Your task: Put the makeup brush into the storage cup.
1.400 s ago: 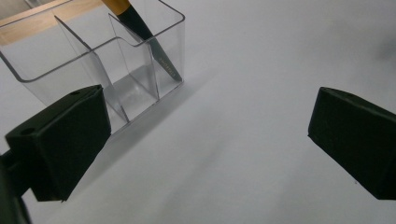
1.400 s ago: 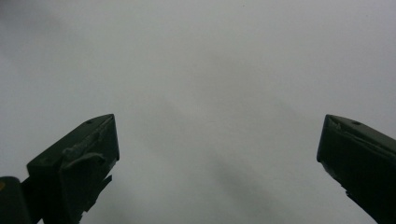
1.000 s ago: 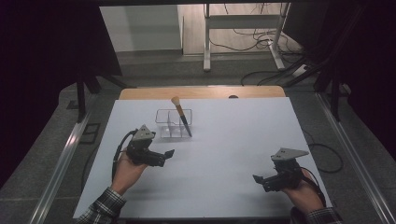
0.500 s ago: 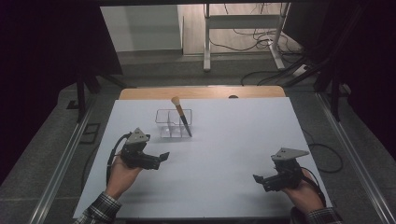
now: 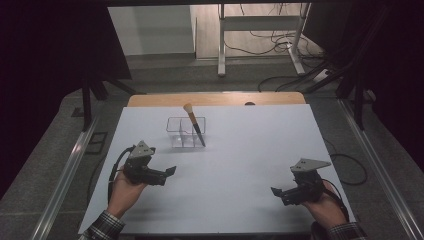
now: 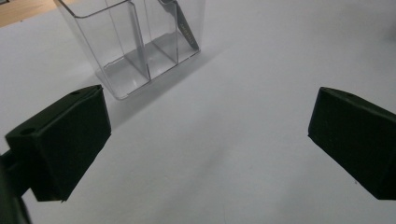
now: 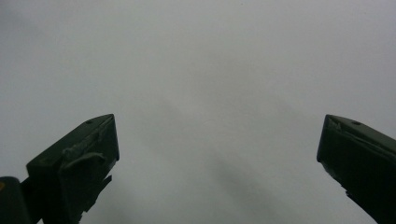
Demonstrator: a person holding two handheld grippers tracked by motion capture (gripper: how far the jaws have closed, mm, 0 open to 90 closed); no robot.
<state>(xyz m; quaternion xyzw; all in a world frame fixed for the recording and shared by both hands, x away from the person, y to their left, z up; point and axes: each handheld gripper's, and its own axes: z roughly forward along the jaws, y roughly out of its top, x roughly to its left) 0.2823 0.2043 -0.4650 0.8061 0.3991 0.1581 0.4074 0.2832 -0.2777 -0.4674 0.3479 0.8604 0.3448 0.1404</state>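
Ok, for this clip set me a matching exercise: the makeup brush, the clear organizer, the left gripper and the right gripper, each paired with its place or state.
Things:
1. makeup brush
2. clear organizer
3. left gripper
4. right gripper

Places or states:
A. open, near the table's front right corner
B. leaning, bristles up, in a compartment
C. open, nearest the organizer
D. standing mid-table toward the far edge

Pairs: 1-B, 2-D, 3-C, 4-A

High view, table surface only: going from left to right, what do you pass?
Left tool, held open in the left hand → clear divided holder with a brush leaning in it → right tool, open, in the right hand.
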